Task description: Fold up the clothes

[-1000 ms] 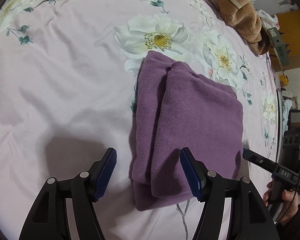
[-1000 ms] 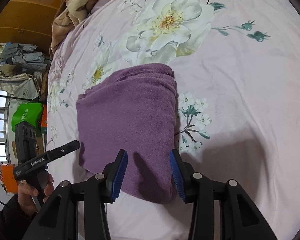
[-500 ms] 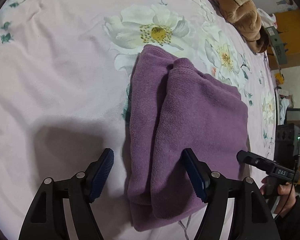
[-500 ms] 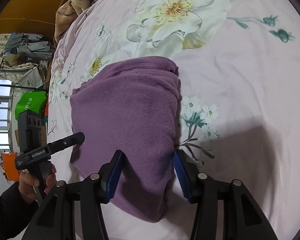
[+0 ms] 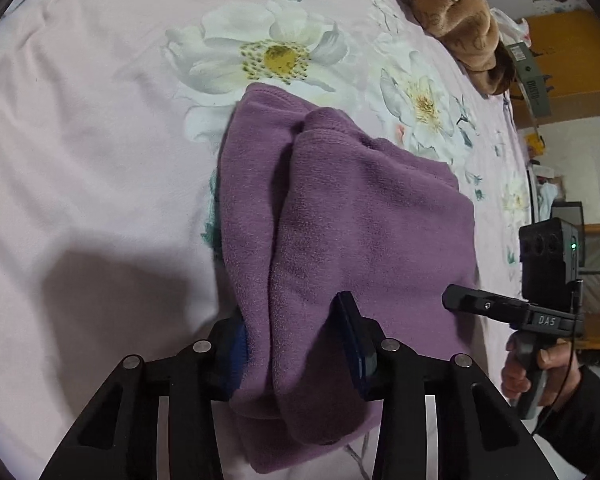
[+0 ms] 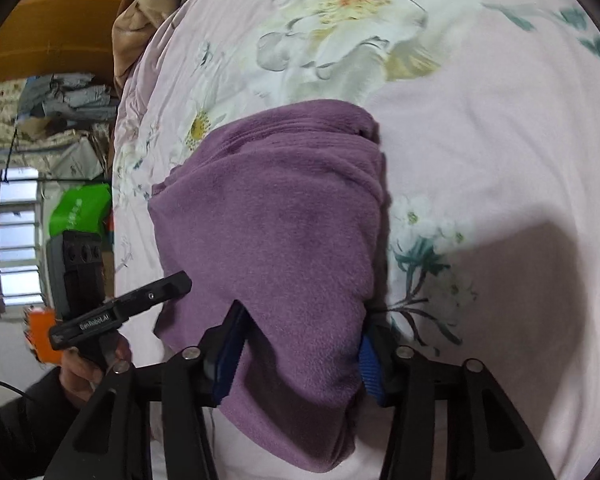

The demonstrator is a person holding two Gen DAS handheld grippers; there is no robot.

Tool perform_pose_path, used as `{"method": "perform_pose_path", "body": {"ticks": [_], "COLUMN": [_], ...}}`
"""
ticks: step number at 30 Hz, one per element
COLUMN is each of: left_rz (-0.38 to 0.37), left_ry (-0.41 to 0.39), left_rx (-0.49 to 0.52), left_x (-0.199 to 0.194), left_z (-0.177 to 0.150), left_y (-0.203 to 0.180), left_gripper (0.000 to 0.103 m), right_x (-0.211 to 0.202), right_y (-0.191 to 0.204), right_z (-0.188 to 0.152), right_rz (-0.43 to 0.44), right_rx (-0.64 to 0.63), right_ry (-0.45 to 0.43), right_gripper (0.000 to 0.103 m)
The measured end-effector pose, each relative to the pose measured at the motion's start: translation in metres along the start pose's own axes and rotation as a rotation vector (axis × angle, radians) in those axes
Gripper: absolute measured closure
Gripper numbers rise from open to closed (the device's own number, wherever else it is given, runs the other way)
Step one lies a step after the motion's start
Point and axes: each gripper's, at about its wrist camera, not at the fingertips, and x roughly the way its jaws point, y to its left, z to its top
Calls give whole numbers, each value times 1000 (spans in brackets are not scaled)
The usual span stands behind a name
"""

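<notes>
Purple fleece (image 5: 364, 232) folded on bedsheet (image 5: 80, 152), near edge hidden, clamped by left gripper (image 5: 296, 344), right gripper (image 6: 300, 344)

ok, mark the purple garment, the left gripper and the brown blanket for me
purple garment (image 5: 364, 216): left wrist view, top folded layer.
left gripper (image 5: 296, 344): left wrist view, midway between the fingertips, on gripped cloth.
brown blanket (image 5: 456, 12): left wrist view, bunched middle.
</notes>
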Motion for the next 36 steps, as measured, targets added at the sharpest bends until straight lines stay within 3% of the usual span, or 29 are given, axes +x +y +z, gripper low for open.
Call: {"method": "perform_pose_path", "body": {"ticks": [6, 8, 12, 16, 25, 36], "left_rz": [-25, -23, -23, -32, -39, 21], "left_ry": [-6, -5, -14, -32, -76, -142], "left_rx": [-43, -48, -35, -15, -14, -51], "left_x": [7, 7, -1, -14, -41, -74], "left_z": [0, 1, -1, -3, -3, -20], "left_y": [7, 6, -1, -5, -11, -21], "left_gripper": [61, 62, 76, 81, 81, 81], "right_x": [3, 2, -6, -14, -31, -39], "right_y": [-2, 0, 12, 24, 49, 71], "right_z": [2, 2, 0, -2, -4, -1], "right_rz": [5, 0, -7, -14, -15, 20], "right_rx": [3, -4, -26, -49, -94, -135], "right_ry": [9, 5, -16, -37, -72, -49], "right_gripper": [53, 58, 68, 71, 72, 72]}}
